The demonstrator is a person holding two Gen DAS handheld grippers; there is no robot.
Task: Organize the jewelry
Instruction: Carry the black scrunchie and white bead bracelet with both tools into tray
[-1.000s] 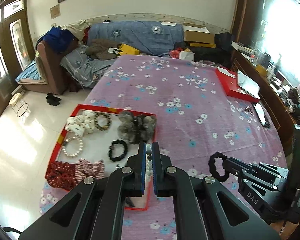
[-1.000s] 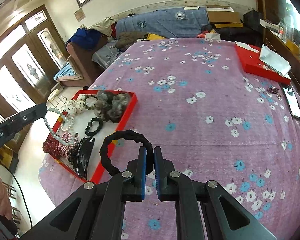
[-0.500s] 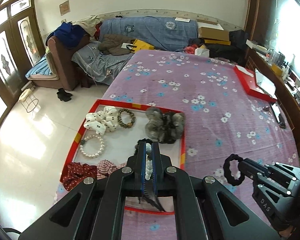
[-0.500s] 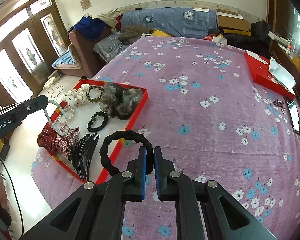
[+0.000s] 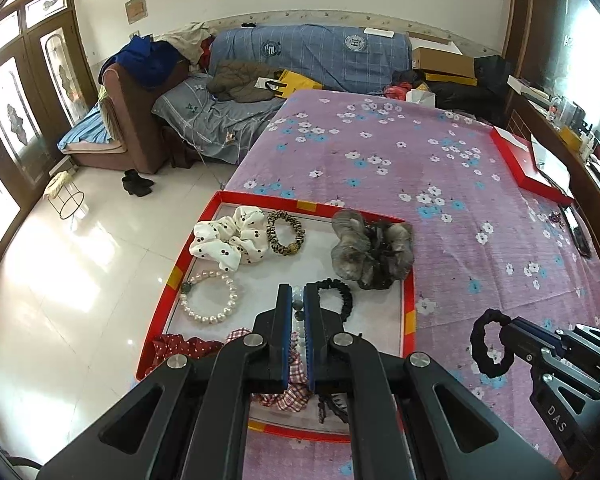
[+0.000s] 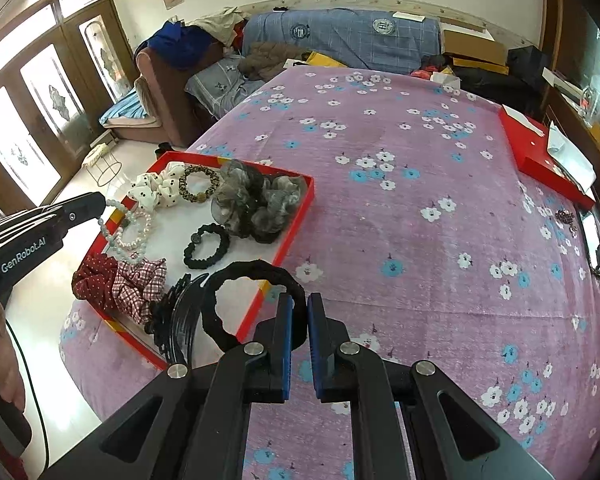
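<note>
The left tool (image 5: 298,303) is clamped on a pale bead string (image 6: 116,236) hanging over the red tray (image 5: 409,304). The right tool (image 6: 298,312) pinches a black hair tie (image 6: 252,306) above the tray's near corner, over the flowered purple bed cover (image 6: 420,240).

black scrunchie (image 6: 252,304) dangling — pale bead strand (image 6: 118,240) hanging over red tray (image 6: 296,216)

Bright daylight enters through the glass doors (image 5: 12,120) at far left and a blown-out window (image 5: 592,40) at right. Glare pools on the glossy floor tiles (image 5: 60,280). Fisheye bending and dark vignetting mark the corners; focus is sharp.
</note>
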